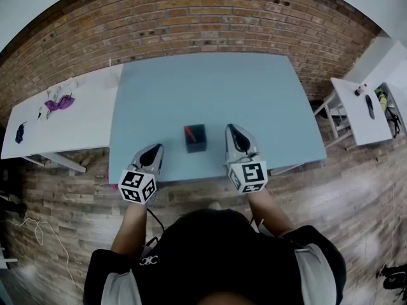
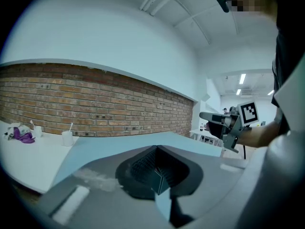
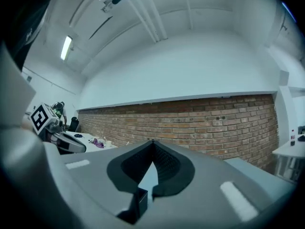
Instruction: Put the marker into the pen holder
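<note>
A black square pen holder stands on the light blue table, near its front edge. A red marker sticks up out of it. My left gripper is to the left of the holder, jaws shut and empty. My right gripper is to the right of it, jaws also shut with nothing between them. Both hang apart from the holder. In the left gripper view the jaws meet at the tip and the right gripper shows at the right. In the right gripper view the jaws meet too.
A white table on the left carries a purple cloth and small items. Another white table with dark objects stands at the right. A brick wall runs behind, and the floor is wood planks.
</note>
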Tool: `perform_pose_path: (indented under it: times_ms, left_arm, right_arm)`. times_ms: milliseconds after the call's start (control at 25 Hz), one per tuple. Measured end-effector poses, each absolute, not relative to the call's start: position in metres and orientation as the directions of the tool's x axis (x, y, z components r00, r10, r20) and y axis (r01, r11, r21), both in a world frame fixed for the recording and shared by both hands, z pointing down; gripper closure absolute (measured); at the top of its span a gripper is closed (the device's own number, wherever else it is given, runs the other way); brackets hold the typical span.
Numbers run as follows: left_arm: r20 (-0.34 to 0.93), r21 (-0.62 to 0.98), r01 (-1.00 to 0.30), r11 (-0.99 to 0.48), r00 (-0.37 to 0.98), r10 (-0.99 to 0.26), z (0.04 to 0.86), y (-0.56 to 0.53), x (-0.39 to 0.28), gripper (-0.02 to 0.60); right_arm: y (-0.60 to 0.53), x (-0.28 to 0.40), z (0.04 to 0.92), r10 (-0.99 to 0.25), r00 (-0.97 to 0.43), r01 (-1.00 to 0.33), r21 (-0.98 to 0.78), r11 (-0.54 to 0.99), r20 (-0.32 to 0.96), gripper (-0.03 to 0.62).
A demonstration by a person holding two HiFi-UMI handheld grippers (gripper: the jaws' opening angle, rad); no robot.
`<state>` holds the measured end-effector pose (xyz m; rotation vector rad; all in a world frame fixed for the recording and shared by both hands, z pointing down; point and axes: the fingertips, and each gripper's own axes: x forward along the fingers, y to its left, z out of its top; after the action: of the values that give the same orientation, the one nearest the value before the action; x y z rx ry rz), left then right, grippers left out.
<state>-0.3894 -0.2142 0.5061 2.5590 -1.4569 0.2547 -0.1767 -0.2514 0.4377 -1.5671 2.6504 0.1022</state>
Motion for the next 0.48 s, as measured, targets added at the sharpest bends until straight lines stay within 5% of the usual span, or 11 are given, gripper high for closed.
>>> perform_pose_path:
  times_ms: [480]
  left_arm:
    - [0.243,0.042,-0.852,-0.522,0.515,-0.822,0.506,-0.225,-0.385,0.58]
  right_arm:
    - [-0.251,-0.158,0.477,-0.865,-0.501,-0.865,-0.003,0.501,0.036,0.588]
